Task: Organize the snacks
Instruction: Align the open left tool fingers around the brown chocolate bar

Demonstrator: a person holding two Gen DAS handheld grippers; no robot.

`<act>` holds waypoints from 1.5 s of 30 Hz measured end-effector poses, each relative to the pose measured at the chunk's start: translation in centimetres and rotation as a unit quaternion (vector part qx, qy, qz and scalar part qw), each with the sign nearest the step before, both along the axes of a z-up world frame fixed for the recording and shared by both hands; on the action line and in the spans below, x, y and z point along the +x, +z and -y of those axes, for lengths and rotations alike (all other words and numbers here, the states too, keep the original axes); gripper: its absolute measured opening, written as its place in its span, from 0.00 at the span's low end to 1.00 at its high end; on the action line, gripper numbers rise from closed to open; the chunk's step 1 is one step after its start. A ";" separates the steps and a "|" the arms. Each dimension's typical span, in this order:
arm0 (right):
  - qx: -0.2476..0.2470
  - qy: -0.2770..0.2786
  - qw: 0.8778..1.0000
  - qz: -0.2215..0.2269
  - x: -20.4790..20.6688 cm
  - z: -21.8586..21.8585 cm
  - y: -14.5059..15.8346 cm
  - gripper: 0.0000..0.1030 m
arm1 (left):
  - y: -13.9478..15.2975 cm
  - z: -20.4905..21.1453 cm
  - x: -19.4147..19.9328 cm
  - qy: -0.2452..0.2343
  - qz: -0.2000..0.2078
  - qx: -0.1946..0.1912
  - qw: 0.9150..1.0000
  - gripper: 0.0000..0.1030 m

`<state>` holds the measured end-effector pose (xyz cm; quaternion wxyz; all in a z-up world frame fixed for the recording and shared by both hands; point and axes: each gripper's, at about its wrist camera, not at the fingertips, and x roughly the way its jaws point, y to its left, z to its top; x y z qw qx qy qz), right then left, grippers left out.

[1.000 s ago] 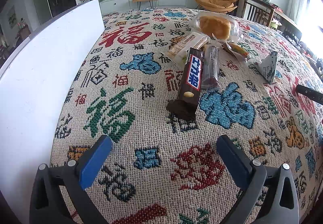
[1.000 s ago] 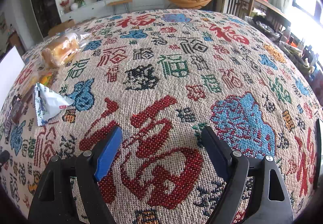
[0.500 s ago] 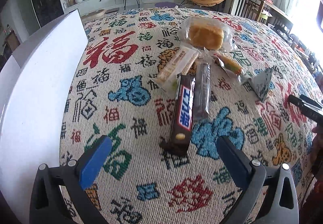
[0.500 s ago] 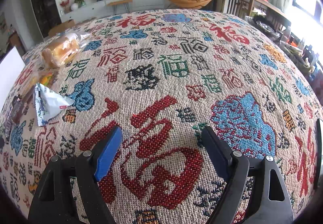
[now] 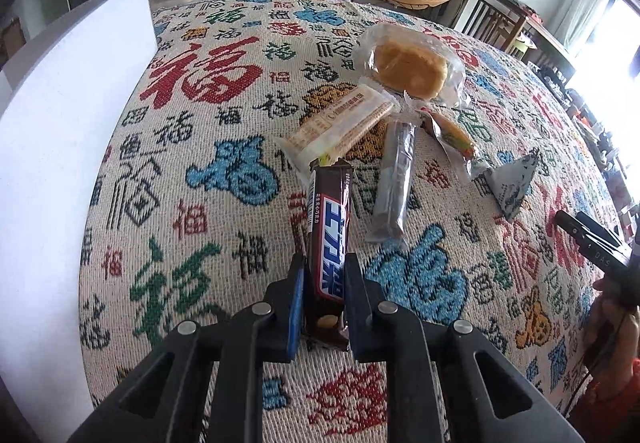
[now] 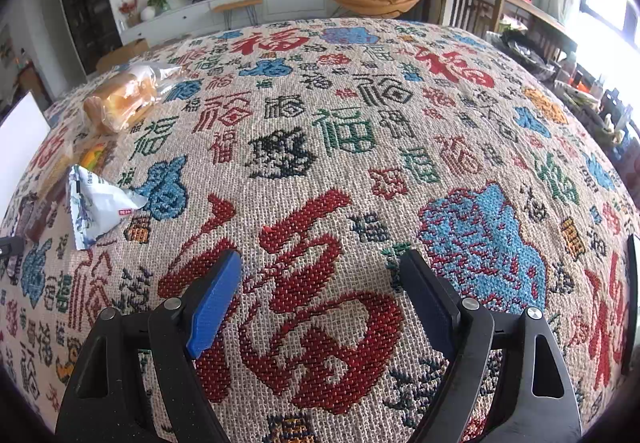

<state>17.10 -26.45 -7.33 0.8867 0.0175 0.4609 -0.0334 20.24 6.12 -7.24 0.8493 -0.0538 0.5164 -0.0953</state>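
My left gripper (image 5: 322, 297) is clamped on the near end of the chocolate bar (image 5: 329, 239), pads squeezing its long sides, the rest of the bar sticking out ahead over the patterned cloth (image 5: 224, 227). My right gripper (image 6: 320, 303) hangs spread wide with nothing between its fingers, low over a bare patch of cloth well away from the snacks.

Risk one: I'm holding only the tail of the bar, so it could pivot or droop as I lift, and the slick wrapper may slide out. Risk two: the far tip sits right against the pale wafer pack (image 5: 340, 123), and the grey bar (image 5: 394, 179) lies just beside it, so a careless swing could drag either along. The bagged bread (image 5: 412, 69), the orange packet (image 5: 454, 135) and the triangular pouch (image 5: 512, 183) sit farther off. The white box (image 5: 60, 147) on my left looks like the drop-off, I'd guess; clipping its wall could knock the bar loose.
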 end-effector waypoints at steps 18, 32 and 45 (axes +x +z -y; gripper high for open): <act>0.000 0.000 1.000 0.000 0.0 0.0 0.0 0.82 | -0.4 0.2 -5.0 0.006 0.008 0.057 0.998 0.73; 0.000 0.000 1.000 0.000 0.0 0.0 0.0 0.82 | -1.1 -1.7 -4.8 0.059 0.049 0.088 0.993 0.80; -0.001 0.000 1.000 0.000 0.0 0.0 0.0 0.82 | -1.8 -1.1 -5.3 0.065 0.068 0.093 0.991 0.99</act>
